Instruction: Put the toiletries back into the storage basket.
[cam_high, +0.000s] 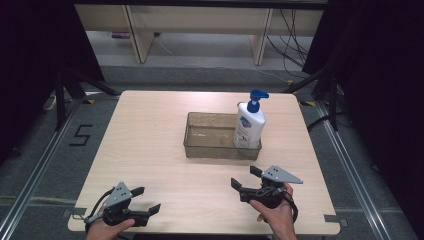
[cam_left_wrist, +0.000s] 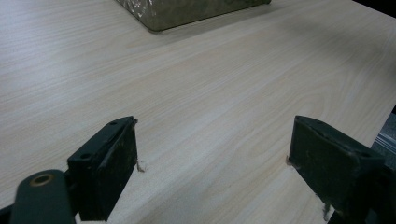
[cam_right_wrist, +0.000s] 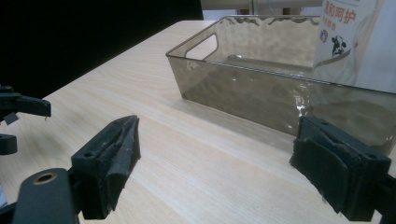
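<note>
**A:** Where do things stand on your end?

**B:** I have both tools idle at the near edge of the wooden table (cam_high: 150, 130). The left gripper (cam_high: 148, 199) sits at the near-left corner, jaws spread wide with nothing between them; its own view has bare tabletop between the 2 pads. The right gripper (cam_high: 243, 177) is near the front edge on the right, also spread wide and empty, pointing up-left toward the bin.

**A:** And the bottle?

**B:** The white pump bottle (cam_high: 249, 125), blue pump head on top, stands upright in the right end of the clear plastic bin (cam_high: 200, 150), which lies across the middle of the table. In the right gripper view the bin's front wall (cam_right_wrist: 261, 100) is close ahead and the bottle (cam_right_wrist: 348, 37) rises behind it at the right.

**A:** How would you take it?

**B:** My judgement: the right gripper is the closer one, so I'd use it. I'd lift it above the bin's rim first, come in level, and close across the bottle's body below the shoulder, not on the pump neck, which could swivel or tip the bottle. The bin looks light, so I'd lift straight up to avoid dragging it.

**A:** Hand pose?

**B:** Both hands grip from behind and low, wrists near the table edge, the grey plates facing up.
</note>
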